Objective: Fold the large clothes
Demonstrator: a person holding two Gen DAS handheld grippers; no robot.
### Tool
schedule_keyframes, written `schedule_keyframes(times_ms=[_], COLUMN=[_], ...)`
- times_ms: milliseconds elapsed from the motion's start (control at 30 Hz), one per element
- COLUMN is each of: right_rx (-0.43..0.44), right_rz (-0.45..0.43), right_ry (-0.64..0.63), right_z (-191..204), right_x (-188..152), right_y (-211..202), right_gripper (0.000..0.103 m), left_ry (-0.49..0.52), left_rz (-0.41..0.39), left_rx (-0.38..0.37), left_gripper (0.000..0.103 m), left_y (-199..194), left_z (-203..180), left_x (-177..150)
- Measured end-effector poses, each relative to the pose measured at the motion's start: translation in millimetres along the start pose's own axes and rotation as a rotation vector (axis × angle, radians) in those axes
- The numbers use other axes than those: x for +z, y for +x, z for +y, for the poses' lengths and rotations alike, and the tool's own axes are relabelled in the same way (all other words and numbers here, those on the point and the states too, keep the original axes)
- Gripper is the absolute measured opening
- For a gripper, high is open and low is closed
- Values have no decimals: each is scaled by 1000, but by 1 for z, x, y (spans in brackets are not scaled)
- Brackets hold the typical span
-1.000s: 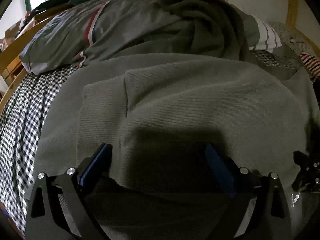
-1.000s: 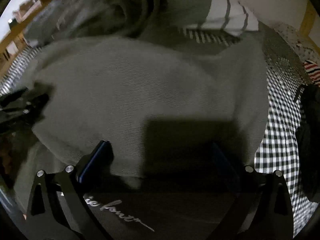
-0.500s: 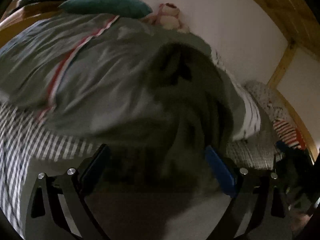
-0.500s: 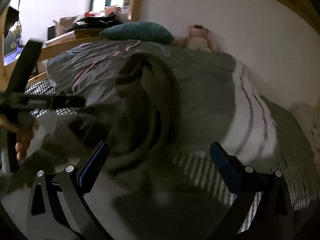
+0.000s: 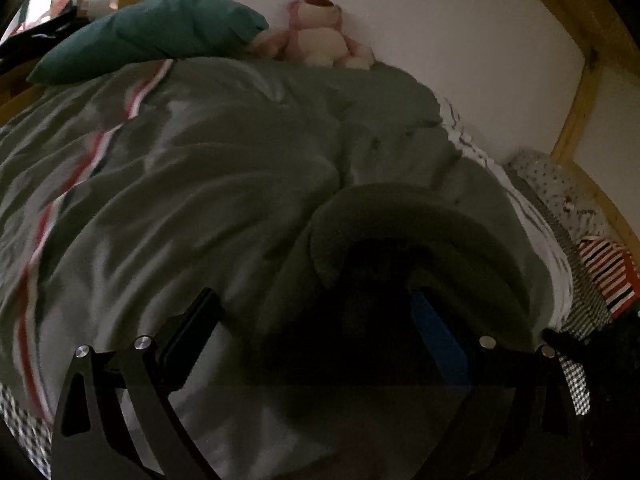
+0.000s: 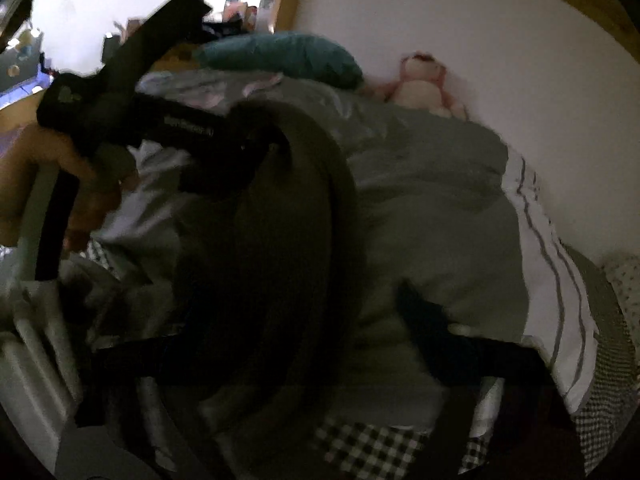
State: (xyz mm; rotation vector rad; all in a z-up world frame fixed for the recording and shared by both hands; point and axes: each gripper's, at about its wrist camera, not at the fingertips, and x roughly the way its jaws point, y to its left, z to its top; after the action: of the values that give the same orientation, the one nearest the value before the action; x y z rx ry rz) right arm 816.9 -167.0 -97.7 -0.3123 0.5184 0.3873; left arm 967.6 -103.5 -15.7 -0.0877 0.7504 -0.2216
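Note:
A rolled olive-green garment point(image 5: 420, 216) lies on the grey duvet, just ahead of my left gripper point(image 5: 316, 312). The left jaws stand wide open and hold nothing. In the right wrist view the same dark green garment point(image 6: 296, 208) fills the middle as a curved fold. My right gripper point(image 6: 272, 332) is blurred and dark, and its left finger is lost against the garment. The left gripper's body point(image 6: 132, 92) and the hand on it show at upper left, close to the garment's top edge.
A grey duvet with red stripes point(image 5: 160, 184) covers the bed. A teal pillow point(image 5: 148, 40) and a pink plush toy point(image 5: 320, 40) lie against the white wall. Wooden bed posts stand at right. Checked sheet point(image 6: 372, 444) and striped clothes point(image 5: 608, 268) lie at lower right.
Both grippers have swung up from the flat folded garment near the bed's front toward the rolled garment on the duvet by the wall. The left gripper has stayed open.

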Motion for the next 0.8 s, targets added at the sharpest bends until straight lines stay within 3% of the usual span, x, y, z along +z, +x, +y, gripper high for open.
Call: schedule_keyframes(times_ms=[100, 167, 200, 267, 467, 600, 800], right_rx=[42, 55, 61, 66, 117, 138, 167], right_rz=[33, 39, 39, 38, -7, -27, -43], right_ry=[-2, -8, -11, -15, 111, 155, 183], right_z=[0, 3, 4, 8, -7, -11, 2], right_x=[0, -1, -1, 0, 0, -1, -9], right_y=[9, 9, 8, 4, -29, -55, -95], right_gripper=[46, 36, 30, 23, 18, 15, 14], left_ry=[26, 49, 51, 69, 80, 94, 138], left_rz=[-16, -8, -1, -8, -78, -137, -198], left_rx=[20, 17, -1, -22, -68, -113, -144], left_gripper=[90, 47, 43, 24, 24, 24, 24], left_y=[4, 6, 5, -3, -52, -104, -176], left_z=[1, -2, -2, -7, -15, -25, -44], left_x=[1, 0, 0, -2, 0, 4, -24])
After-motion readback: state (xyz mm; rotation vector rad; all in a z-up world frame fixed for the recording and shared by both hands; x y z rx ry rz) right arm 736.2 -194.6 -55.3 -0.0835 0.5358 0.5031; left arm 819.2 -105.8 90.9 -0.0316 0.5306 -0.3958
